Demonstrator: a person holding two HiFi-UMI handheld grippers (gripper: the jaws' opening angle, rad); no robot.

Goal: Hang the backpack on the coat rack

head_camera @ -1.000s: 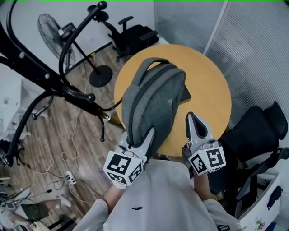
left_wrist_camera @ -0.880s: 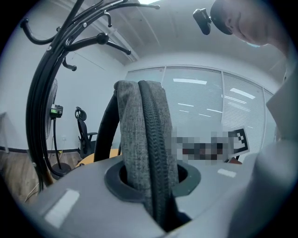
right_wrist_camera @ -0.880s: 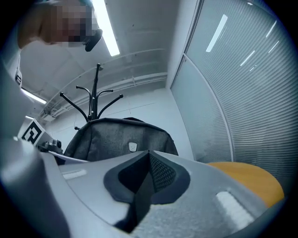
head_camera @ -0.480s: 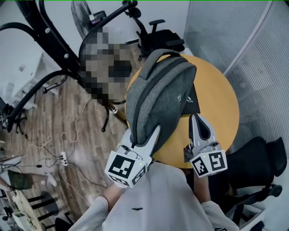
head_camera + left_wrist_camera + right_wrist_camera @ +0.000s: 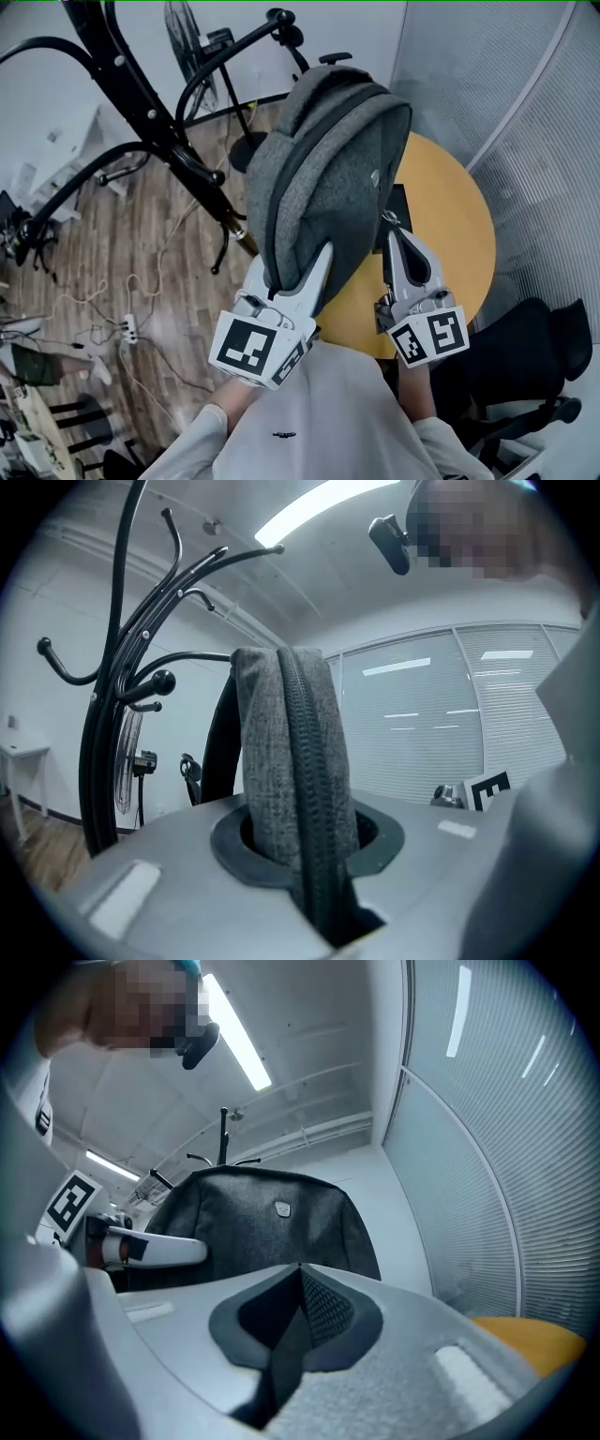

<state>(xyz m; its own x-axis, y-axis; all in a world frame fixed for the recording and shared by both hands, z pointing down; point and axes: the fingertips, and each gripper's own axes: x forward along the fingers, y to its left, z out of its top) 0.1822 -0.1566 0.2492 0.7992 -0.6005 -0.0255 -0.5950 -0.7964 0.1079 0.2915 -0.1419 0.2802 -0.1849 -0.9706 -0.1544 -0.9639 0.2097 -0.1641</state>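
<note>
Where the room is seen from above, a wood-plank floor is shown at the left and a glass wall lined with blinds is shown curving along the right. A long ceiling light is seen in the left gripper view. A round yellow table is placed beside the glass, and part of its top is covered by the backpack. A black coat rack with curved arms is stood on the floor just left of the table. A black office chair is seen at the lower right and a standing fan at the far side.

The grey backpack is held up over the table's left part, between the coat rack and the glass wall, and none of the rack's arms is touched by it. Whether the table is touched by it cannot be told. Its near edge, along the zipper, is clamped between the jaws of the left gripper. The jaws of the right gripper are pressed together with nothing between them, just beside the backpack's right side. A dark flat item is left on the table under the backpack's edge. Cables and a power strip are strewn across the floor.
</note>
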